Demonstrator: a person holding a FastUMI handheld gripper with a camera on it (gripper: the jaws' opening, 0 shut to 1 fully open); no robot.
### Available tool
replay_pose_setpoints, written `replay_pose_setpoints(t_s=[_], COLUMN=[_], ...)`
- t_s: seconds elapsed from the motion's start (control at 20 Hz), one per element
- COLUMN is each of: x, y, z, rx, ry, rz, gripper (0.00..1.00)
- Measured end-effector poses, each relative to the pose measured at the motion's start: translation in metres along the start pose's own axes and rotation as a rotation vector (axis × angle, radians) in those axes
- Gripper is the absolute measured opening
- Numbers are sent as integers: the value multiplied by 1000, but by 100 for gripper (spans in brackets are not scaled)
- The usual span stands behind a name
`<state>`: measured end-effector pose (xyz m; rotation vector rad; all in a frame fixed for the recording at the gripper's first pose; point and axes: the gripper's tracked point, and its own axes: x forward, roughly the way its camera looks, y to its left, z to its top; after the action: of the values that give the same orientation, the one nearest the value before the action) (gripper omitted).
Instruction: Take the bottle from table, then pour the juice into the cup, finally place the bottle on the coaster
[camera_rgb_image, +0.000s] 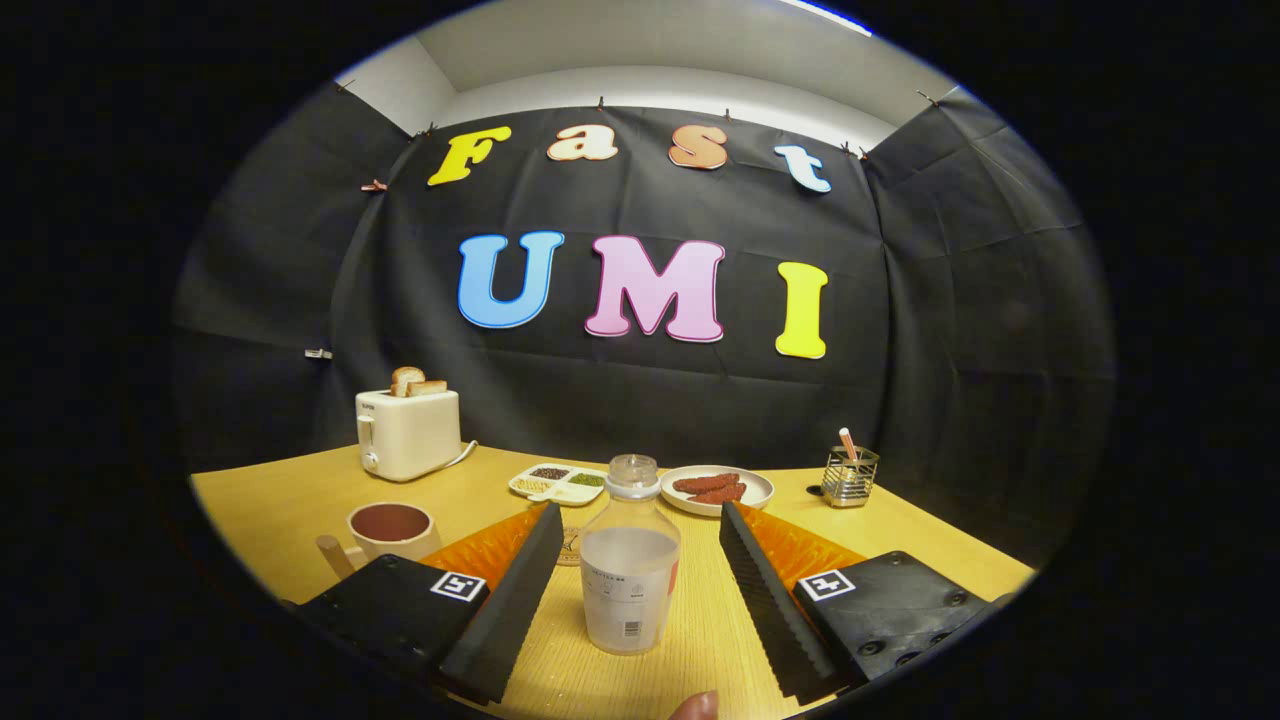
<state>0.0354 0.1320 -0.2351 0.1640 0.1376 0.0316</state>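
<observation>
A clear plastic bottle (630, 560), uncapped and about half full of pale liquid, stands upright on the wooden table (900, 530). It sits between my two fingers, with a gap on each side, so neither pad touches it. My gripper (640, 515) is open. A cream cup (391, 530) with a dark inside stands to the left, beyond my left finger (515, 590). A round coaster (570, 545) lies flat just behind the bottle, partly hidden by the left finger.
A cream toaster (408, 432) with toast stands at the back left. A divided white dish (558, 483) of seeds, a plate of sausages (716, 489) and a wire holder (850, 476) line the back. A fingertip (695, 706) shows near the front table edge.
</observation>
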Motion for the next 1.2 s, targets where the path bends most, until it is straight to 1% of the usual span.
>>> replay_pose_setpoints(t_s=[0.15,0.35,0.7,0.75,0.8,0.9,0.95,1.0,1.1,1.2], x=[8,19,31,35,33,35,35,33,30,27], y=[6,11,-2,-5,-7,-6,-6,-5,-1,7], z=[-17,-26,-42,-42,-41,-41,-38,-28,1,27], rx=[12,14,35,31,24,2,-16,-33,-79,-154], ry=[4,3,57,57,59,81,92,91,70,71], rz=[-13,-24,-72,-89,-100,-104,-106,-99,-84,-59], gripper=[97,97,96,94,78,76,74,74,73,73])
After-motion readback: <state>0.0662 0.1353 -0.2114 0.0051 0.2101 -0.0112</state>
